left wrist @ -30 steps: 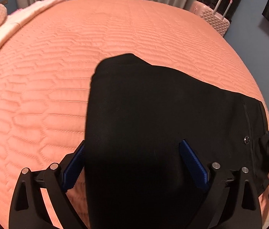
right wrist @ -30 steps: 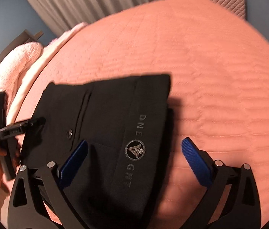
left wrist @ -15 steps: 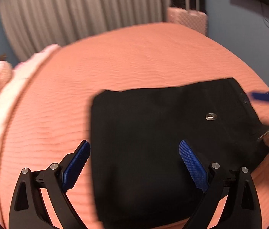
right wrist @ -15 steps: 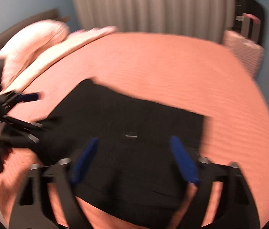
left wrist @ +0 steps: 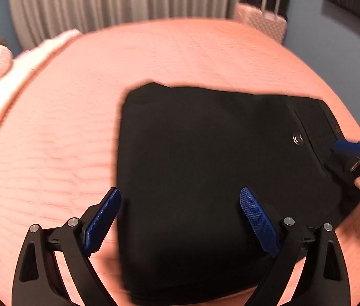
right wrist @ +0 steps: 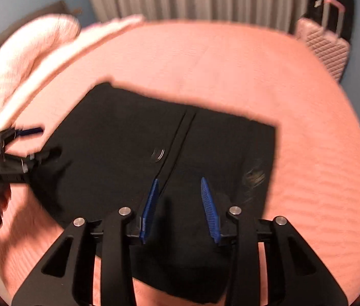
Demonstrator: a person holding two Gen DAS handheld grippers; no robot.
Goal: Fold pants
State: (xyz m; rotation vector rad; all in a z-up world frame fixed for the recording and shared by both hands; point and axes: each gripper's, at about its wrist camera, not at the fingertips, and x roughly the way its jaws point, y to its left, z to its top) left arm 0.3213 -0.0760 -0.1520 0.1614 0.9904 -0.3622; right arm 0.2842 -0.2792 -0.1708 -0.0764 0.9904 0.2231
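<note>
The black pants [left wrist: 205,158] lie folded into a compact rectangle on the salmon quilted bed [left wrist: 65,127], pocket snap showing at the right. My left gripper [left wrist: 180,219] is wide open above their near-left part, empty. In the right wrist view the pants [right wrist: 129,137] lie below my right gripper [right wrist: 180,204], whose blue pads stand a narrow gap apart over the waistband end; nothing is clearly held between them. The right gripper also shows in the left wrist view [left wrist: 353,153] at the pants' right edge. The left gripper shows in the right wrist view [right wrist: 21,148].
A pale pink blanket [right wrist: 26,51] is heaped at the bed's far left. A pink suitcase [left wrist: 264,23] stands beyond the bed's far right corner by grey curtains [left wrist: 129,0]. The bed's near edge runs just below both grippers.
Both grippers have lifted and pulled back from the pants, so more of the room shows. My right gripper's jaws have narrowed from wide open to a small gap. The pants stay flat.
</note>
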